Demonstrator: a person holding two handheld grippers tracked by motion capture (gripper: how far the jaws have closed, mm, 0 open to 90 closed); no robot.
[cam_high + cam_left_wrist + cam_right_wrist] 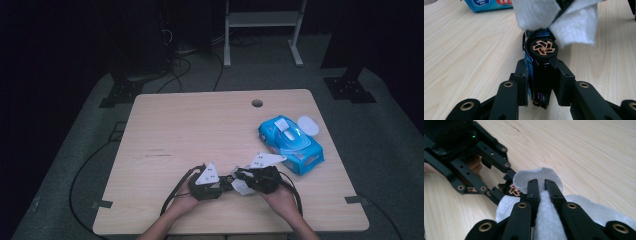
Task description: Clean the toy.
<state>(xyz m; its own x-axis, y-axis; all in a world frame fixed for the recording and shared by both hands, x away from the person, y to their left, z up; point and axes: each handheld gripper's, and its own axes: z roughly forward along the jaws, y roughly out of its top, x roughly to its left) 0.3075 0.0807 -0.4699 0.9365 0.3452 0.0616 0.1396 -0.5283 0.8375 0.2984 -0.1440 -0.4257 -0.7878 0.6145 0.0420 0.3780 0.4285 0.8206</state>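
Left gripper, jaws clamped on the flanks of a toy car tipped on its side, wheel uppermost. Just beyond that wheel, a white wipe pinched flat between the closed jaws of the right gripper, its loose edge lying over the car's far end. Contact there is probably light; the fold hides it. To wipe well, hold the car steady and draw the wipe along the body. Farther off, behind the right gripper: the wipe pack on the table.
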